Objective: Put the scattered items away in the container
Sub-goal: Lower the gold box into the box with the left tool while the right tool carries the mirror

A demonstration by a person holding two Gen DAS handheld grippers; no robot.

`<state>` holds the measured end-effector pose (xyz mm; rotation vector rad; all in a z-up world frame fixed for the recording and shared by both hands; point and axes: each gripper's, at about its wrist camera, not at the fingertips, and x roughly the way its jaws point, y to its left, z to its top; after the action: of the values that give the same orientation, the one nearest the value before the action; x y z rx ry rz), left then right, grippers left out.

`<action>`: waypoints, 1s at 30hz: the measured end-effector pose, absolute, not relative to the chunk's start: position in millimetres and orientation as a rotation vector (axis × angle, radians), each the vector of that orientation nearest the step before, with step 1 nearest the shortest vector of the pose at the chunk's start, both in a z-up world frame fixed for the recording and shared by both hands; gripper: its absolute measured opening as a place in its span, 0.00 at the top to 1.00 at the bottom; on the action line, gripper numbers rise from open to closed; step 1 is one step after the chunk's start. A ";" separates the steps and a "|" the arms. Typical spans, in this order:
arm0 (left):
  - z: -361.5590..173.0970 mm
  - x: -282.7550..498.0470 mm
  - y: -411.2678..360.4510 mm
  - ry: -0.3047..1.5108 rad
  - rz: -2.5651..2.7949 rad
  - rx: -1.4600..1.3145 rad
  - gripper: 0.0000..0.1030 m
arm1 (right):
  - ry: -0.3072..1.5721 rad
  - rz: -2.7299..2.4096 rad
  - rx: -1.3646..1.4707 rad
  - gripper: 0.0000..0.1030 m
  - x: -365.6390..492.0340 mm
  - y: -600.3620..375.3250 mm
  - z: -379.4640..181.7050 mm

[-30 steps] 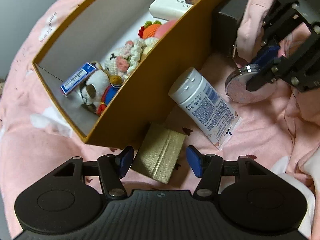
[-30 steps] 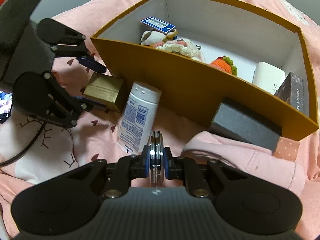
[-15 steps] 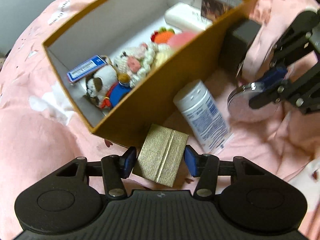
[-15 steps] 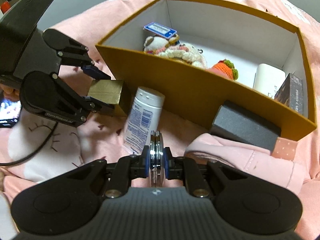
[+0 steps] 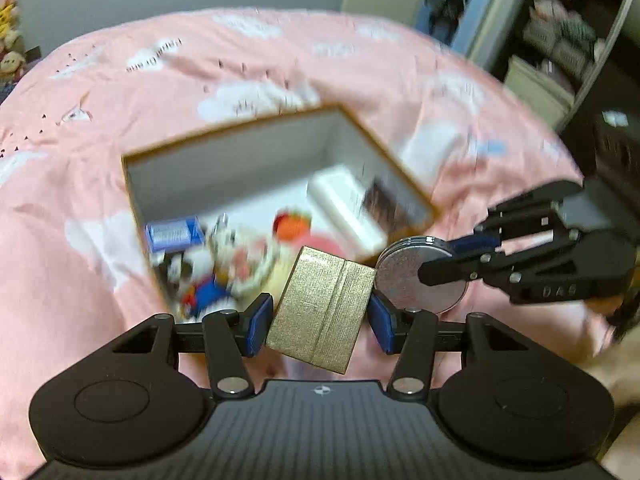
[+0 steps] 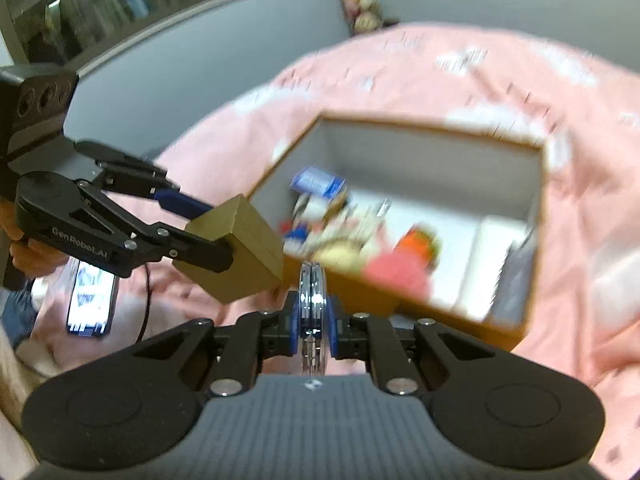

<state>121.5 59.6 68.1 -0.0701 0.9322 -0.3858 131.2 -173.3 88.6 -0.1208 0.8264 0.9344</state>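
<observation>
The left hand-held gripper pinches a gold box; the right hand-held gripper pinches a round compact. Both hang by the orange container, so this looks like the carrying step. Next, each needs positioning over the opening before release.

Brightness: dim, warm indoor light in both views; the source is out of sight.
Blur: heavy motion smear on the pink bedspread and on the open box with its contents.
Sharp: gripper bodies at frame bottom, gold box, round mirror compact.
Glare: bright glints on the compact's metal rim; lit phone screen at lower left.
Distortion: fisheye bending and dark vignette at the corners.
Shadows: soft, inside the box walls.
</observation>
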 end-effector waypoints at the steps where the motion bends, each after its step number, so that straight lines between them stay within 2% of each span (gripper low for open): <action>1: 72.9 128.0 58.1 0.912 -0.379 -0.089 0.42 | 0.799 0.917 -0.120 0.85 135.1 -175.9 95.6; 8: 76.5 184.1 37.9 0.870 -0.342 -0.238 0.42 | 0.687 0.771 -0.096 0.85 177.1 -189.8 115.7; 14: 30.6 234.0 26.1 0.982 -0.251 -0.449 0.42 | 0.689 0.687 -0.123 0.85 214.3 -188.4 108.9; 21: -17.1 255.3 16.7 1.065 -0.153 -0.569 0.42 | 0.672 0.663 -0.128 0.85 238.2 -193.6 100.1; 30: -45.3 262.3 4.1 1.147 -0.075 -0.551 0.42 | 0.667 0.669 -0.125 0.85 243.6 -198.2 89.1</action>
<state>262.3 4.1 -45.3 -0.5509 1.1474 -0.0748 243.7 -198.2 89.1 -0.1249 0.6672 0.6690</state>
